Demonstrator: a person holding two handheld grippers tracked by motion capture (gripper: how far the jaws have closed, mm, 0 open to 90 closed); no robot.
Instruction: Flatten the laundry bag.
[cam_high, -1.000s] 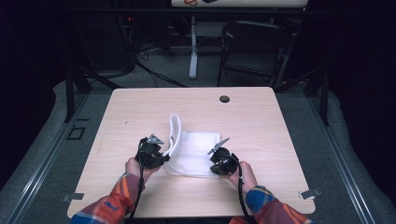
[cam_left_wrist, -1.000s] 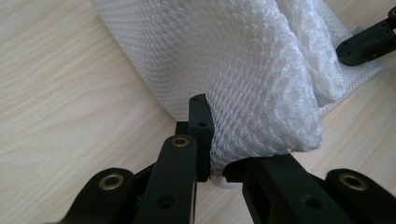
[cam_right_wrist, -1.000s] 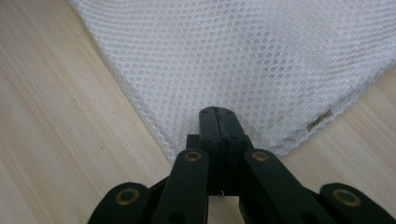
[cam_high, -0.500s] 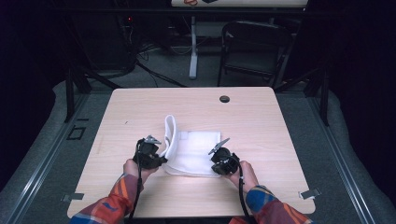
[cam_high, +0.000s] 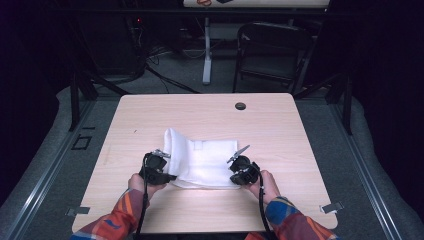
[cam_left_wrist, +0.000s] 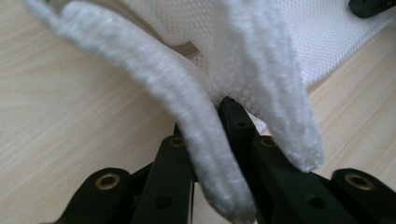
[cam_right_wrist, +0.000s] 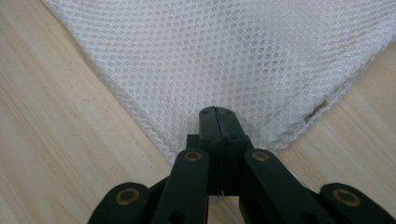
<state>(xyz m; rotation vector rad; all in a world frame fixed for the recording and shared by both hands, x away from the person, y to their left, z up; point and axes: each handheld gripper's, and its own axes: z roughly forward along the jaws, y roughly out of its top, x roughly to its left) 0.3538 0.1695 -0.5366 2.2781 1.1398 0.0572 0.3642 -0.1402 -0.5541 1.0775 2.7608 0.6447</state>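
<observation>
White mesh fabric bag (cam_high: 202, 162) lying near front edge of light wooden surface (cam_high: 280, 125). Left hand-held gripper (cam_high: 159, 172) clamping its left corner, jaws just easing slightly; raised fold now dropping flatter. Right hand-held gripper (cam_high: 239, 172) pinching right corner. Flattening looks nearly finished.

left gripper (cam_left_wrist: 219, 116): two black jaws rise from the bottom edge, drawn close together, white fabric pinched between their tips; their gap has just widened a little
mesh cloth (cam_left_wrist: 261, 51): white, fine-holed netting, gathered into the jaws and spreading toward the upper right
thick hem (cam_left_wrist: 187, 112): a blurred white band that runs from the upper left down over the left jaw
second fold (cam_left_wrist: 285, 107): hangs over the right jaw
table (cam_left_wrist: 60, 126): pale wood grain, bare on the left and at the far right
right gripper (cam_left_wrist: 371, 5): dark tip at the top right corner, on the cloth
</observation>
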